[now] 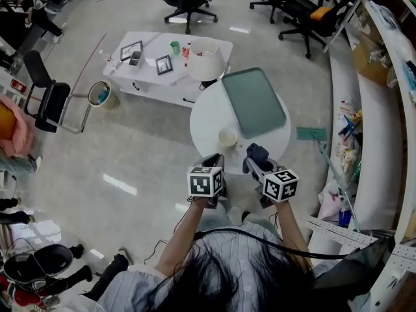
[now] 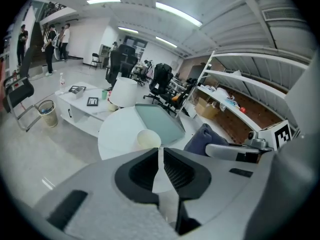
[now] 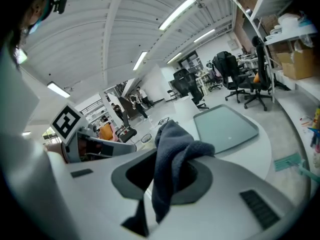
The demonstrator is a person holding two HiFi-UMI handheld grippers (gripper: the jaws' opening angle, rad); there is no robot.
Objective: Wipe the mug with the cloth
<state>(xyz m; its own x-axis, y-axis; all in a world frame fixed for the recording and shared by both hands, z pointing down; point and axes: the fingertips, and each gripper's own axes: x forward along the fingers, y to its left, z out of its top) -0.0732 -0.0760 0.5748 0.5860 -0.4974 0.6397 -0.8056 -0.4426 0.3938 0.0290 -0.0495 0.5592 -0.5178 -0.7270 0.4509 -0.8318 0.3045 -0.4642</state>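
Note:
A cream mug (image 1: 227, 137) stands upright on the round white table (image 1: 208, 119), beside a grey-green tray (image 1: 253, 103). My left gripper (image 1: 213, 160) hovers just short of the table's near edge; its jaws are shut with only a sliver of gap and nothing in them. In the left gripper view the mug (image 2: 148, 139) sits just beyond the left gripper (image 2: 160, 153). My right gripper (image 1: 255, 159) is shut on a dark blue cloth (image 1: 257, 151). That cloth (image 3: 175, 144) bunches up out of the right gripper (image 3: 170, 160) and hangs down between its jaws.
A white lampshade (image 1: 205, 57) stands at the table's far edge. Beyond it is a low white table (image 1: 149, 60) with picture frames and small items. A bin (image 1: 101, 95) and black chair (image 1: 49, 99) are at left, and curved shelving (image 1: 380, 129) at right.

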